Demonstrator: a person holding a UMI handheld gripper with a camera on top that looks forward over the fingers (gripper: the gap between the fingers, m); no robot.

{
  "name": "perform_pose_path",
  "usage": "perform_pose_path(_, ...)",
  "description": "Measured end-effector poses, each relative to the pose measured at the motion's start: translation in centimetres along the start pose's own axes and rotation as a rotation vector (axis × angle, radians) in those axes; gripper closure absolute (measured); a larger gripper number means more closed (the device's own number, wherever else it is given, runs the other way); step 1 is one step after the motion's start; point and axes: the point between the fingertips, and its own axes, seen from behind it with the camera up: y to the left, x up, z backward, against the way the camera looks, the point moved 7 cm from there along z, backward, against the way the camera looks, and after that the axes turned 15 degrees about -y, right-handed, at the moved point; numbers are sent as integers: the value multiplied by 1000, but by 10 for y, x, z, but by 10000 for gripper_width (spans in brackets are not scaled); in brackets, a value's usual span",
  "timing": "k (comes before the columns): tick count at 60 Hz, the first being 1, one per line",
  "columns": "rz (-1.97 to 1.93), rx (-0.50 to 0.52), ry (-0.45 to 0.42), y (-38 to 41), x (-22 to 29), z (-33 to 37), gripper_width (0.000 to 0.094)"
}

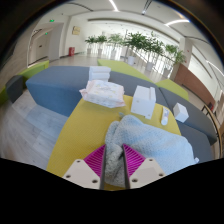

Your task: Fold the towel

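Observation:
A light grey-blue towel lies bunched on the yellow table top, spreading ahead and to the right of my gripper. A strip of the towel runs down between the two magenta pads, and both fingers press on it. The gripper is low over the near part of the yellow surface. The towel's far end reaches toward the white things beyond it.
A crumpled white cloth or packet lies on the far left of the yellow top. A white box and a small white item stand further right. Blue surfaces flank the yellow. Potted plants stand far back.

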Motion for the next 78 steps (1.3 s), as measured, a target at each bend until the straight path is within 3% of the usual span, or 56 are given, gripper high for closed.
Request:
perform_pose_path(2,-2,0,-5,-2,0,1,652)
perform_pose_path(5,-2,-34,-12,-13,0,-1,893)
perform_pose_path(9,-76,-20,-9,-14,0,-1,925)
perform_pose_path(14,-97,15,-22,-17,9,4,926)
perform_pose_path(21,-210,25,-129,-45,45,30,927)
perform_pose_path(31,-307,-92,-195,-151,56,71,927)
perform_pose_path(36,-319,-185,-145,-206,29,72,928)
perform_pose_path(45,-376,-272,39,-259,-51,53,924)
perform_pose_path(54,-362,-250,12,-261,-55,47,899)
perform_pose_path(56,-367,-242,21,-261,-54,51,839)
perform_pose_path(59,-357,-258,34,-265,-50,59,505)
perform_pose_path(61,-334,-289,46,-270,-47,68,338)
perform_pose_path(63,-307,-300,48,-273,-40,81,60)
perform_pose_path(67,-258,-287,41,-273,-30,103,116)
perform_pose_path(78,-268,-252,-6,-244,-5,182,101)
